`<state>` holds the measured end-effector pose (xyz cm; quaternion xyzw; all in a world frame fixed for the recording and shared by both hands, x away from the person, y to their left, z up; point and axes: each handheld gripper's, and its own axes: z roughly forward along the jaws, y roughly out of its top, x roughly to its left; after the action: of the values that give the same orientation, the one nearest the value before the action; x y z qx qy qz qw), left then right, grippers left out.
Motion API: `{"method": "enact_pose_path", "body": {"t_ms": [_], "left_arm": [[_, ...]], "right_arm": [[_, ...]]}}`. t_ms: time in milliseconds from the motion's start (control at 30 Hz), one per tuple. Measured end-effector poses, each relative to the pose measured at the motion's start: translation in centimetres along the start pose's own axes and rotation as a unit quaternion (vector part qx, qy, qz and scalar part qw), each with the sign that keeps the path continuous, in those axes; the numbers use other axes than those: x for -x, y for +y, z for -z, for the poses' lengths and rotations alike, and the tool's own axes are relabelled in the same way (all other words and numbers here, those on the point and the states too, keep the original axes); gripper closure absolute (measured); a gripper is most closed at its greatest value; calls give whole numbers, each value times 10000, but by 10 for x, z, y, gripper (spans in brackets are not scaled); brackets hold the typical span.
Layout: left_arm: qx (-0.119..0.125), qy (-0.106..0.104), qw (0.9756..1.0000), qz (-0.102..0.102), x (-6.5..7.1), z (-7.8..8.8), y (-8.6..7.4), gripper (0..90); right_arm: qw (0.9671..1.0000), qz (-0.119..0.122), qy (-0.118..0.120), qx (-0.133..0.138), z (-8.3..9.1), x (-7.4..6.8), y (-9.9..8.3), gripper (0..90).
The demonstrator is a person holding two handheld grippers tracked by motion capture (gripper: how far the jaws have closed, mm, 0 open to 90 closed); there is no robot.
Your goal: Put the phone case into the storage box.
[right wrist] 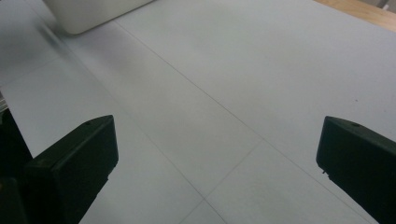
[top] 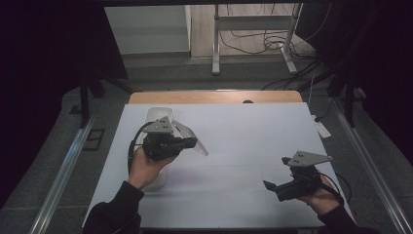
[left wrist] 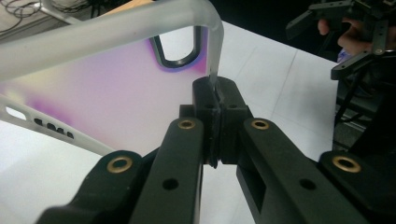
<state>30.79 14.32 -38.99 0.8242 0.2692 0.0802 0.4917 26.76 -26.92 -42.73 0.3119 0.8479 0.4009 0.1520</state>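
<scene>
A translucent frosted phone case [top: 194,138] hangs above the left part of the white table [top: 243,141]. My left gripper [top: 191,143] is shut on its edge. In the left gripper view the black pads pinch the rim of the phone case [left wrist: 116,79] near its camera cut-out, at the left gripper [left wrist: 215,100] tips. My right gripper [top: 276,172] hovers near the table's front right, open, with nothing between its fingers. The right gripper view has the right gripper [right wrist: 217,140] with jaws wide apart over bare table. The right gripper [left wrist: 355,37] also appears far off in the left gripper view.
A white box-like container [top: 157,114] lies on the table behind and under my left hand; its corner [right wrist: 88,14] is at the top left of the right gripper view. A wooden edge [top: 214,96] runs along the table's back. Frames and cables [top: 263,39] stand on the floor beyond.
</scene>
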Motion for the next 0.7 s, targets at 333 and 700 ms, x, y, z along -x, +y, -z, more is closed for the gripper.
{"method": "enact_pose_path", "body": {"t_ms": [333,700], "left_arm": [[-44,153,9998,73,-10,5,4,888],[-77,334,9992,206,-21,12,9,887]], "right_arm": [[9997,-124,-216,-5,9,6,-11,0],[9987,-335,-376,-41,18,13,-22,0]]}}
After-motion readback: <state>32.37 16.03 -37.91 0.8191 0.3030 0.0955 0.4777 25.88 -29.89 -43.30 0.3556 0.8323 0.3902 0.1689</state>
